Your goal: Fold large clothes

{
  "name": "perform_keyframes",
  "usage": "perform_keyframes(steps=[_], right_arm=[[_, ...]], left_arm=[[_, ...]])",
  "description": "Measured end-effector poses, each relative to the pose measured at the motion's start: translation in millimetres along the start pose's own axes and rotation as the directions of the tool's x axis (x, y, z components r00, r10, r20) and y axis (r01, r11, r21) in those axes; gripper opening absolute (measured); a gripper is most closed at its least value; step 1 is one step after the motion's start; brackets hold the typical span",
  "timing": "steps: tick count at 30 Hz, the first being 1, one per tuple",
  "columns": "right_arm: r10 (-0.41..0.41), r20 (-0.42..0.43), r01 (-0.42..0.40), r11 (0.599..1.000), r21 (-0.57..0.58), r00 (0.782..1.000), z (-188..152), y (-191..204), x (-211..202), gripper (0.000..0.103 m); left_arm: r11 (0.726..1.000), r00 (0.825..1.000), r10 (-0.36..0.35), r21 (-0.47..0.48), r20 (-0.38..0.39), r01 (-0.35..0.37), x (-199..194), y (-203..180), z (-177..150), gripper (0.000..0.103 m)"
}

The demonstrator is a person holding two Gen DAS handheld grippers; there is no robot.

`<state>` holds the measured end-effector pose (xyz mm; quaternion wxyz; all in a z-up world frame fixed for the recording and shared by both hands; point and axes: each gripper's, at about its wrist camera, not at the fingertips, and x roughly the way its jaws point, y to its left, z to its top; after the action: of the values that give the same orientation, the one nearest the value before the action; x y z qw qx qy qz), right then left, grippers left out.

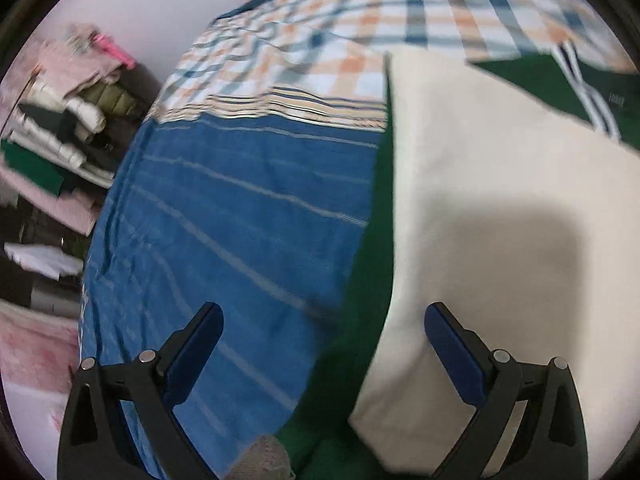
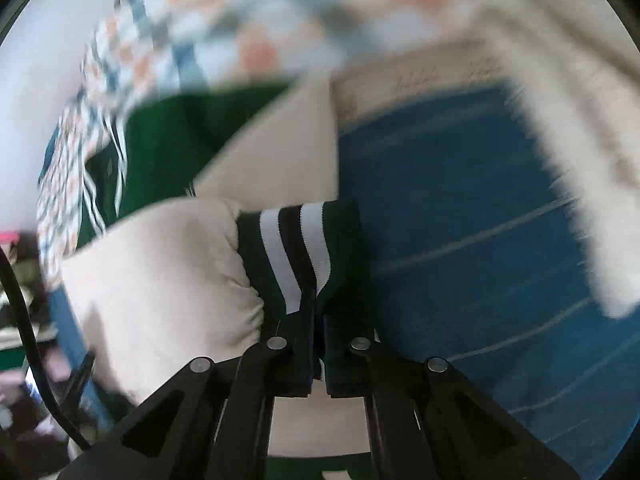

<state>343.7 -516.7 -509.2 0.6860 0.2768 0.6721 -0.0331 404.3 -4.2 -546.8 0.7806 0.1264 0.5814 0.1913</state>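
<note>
A green jacket with cream sleeves lies on a bed. In the left wrist view a broad cream sleeve (image 1: 500, 208) covers the right half, with a strip of green body (image 1: 360, 320) beside it. My left gripper (image 1: 324, 322) hangs open above that green edge, nothing between its fingers. In the right wrist view my right gripper (image 2: 316, 300) is shut on the striped green and white cuff (image 2: 298, 248) of a cream sleeve (image 2: 160, 272). More green body (image 2: 168, 148) lies behind.
A blue striped sheet (image 1: 224, 232) covers the bed, with a checked blanket (image 1: 360, 28) further back. A pile of folded clothes (image 1: 68, 120) sits at the far left. A blurred cream fabric (image 2: 580, 160) crosses the right of the right wrist view.
</note>
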Motion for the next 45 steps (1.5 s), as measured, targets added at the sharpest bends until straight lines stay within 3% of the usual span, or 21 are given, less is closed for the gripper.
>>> perform_keyframes(steps=[1,3,4,5,8,10,13,16,19,23,26,30,35,40,43,45], right_arm=[[-0.007,-0.012,0.007,1.0,-0.024,1.0,1.4,-1.5,-0.1,0.006],[-0.02,-0.013,0.019,0.999,-0.036,1.0,5.3,-0.7,-8.8,0.021],[-0.032,0.01,0.032,0.999,-0.021,0.999,3.8,-4.1,-18.1,0.042],[-0.051,0.065,0.051,0.999,0.008,0.997,-0.5,-11.5,-36.5,0.053],[-0.063,0.135,0.062,0.998,0.014,0.989,-29.3,-34.0,-77.3,0.053],[-0.083,0.115,0.084,0.996,-0.005,0.99,-52.3,-40.8,-81.1,0.053],[-0.109,0.028,0.111,0.992,-0.064,0.994,-91.4,-49.5,-70.0,0.053],[-0.071,-0.037,0.067,0.993,-0.093,0.997,-122.6,-51.3,-53.2,0.053],[-0.049,-0.08,0.039,0.992,-0.118,0.996,-145.4,-43.9,-37.1,0.053],[-0.092,-0.086,0.082,0.99,-0.111,0.992,-160.3,-51.0,-24.3,0.053],[-0.104,-0.074,0.099,0.992,-0.072,0.992,-165.9,-62.5,-32.0,0.053],[-0.149,-0.05,0.145,0.987,-0.074,0.988,-177.3,-63.6,-51.6,0.053],[-0.172,-0.055,0.17,0.985,-0.04,0.984,-194.2,-65.7,-65.9,0.053],[-0.174,-0.055,0.174,0.985,-0.014,0.983,-209.1,-65.5,-74.4,0.053],[-0.119,-0.075,0.12,0.993,0.006,0.99,-223.6,-54.3,-78.3,0.053],[-0.022,-0.121,0.025,1.0,0.018,0.992,-242.2,-50.5,-81.1,0.053]], left_arm=[[1.0,1.0,-0.004,0.012,-0.008,0.004,4.7,-2.0,1.6,0.103],[1.0,1.0,-0.001,0.022,-0.008,0.001,2.2,-1.7,2.2,0.103],[1.0,1.0,0.007,0.027,-0.003,-0.007,-3.2,-0.3,1.4,0.103],[1.0,1.0,0.014,0.023,0.01,-0.014,-12.2,3.2,-1.0,0.103],[1.0,1.0,-0.01,-0.001,0.016,0.01,-37.7,14.2,-14.8,0.103],[1.0,1.0,-0.023,-0.018,0.02,0.024,-56.2,24.9,-33.5,0.103],[0.999,1.0,0.021,-0.034,0.001,-0.02,-68.9,41.8,-69.8,0.103],[0.999,0.995,0.029,-0.025,-0.095,-0.032,-53.9,46.1,-106.2,0.103],[0.999,0.983,0.046,-0.004,-0.175,-0.047,-24.4,39.2,-121.7,0.103],[0.987,0.983,0.16,-0.001,-0.092,-0.161,4.5,37.3,-96.3,0.103],[0.992,0.986,0.111,-0.038,-0.127,-0.116,21.4,45.8,-79.8,0.103],[0.991,0.988,-0.048,-0.129,-0.147,0.029,26.9,75.1,-80.8,0.103],[0.99,0.989,-0.093,-0.118,-0.119,0.078,22.4,96.8,-92.4,0.103],[0.981,0.977,-0.171,-0.117,-0.125,0.157,14.6,118.5,-94.2,0.103],[0.984,0.982,-0.174,-0.051,-0.073,0.171,-19.3,125.3,-104.4,0.103],[0.986,0.984,-0.168,-0.004,-0.059,0.168,-35.8,128.3,-119.5,0.103]])
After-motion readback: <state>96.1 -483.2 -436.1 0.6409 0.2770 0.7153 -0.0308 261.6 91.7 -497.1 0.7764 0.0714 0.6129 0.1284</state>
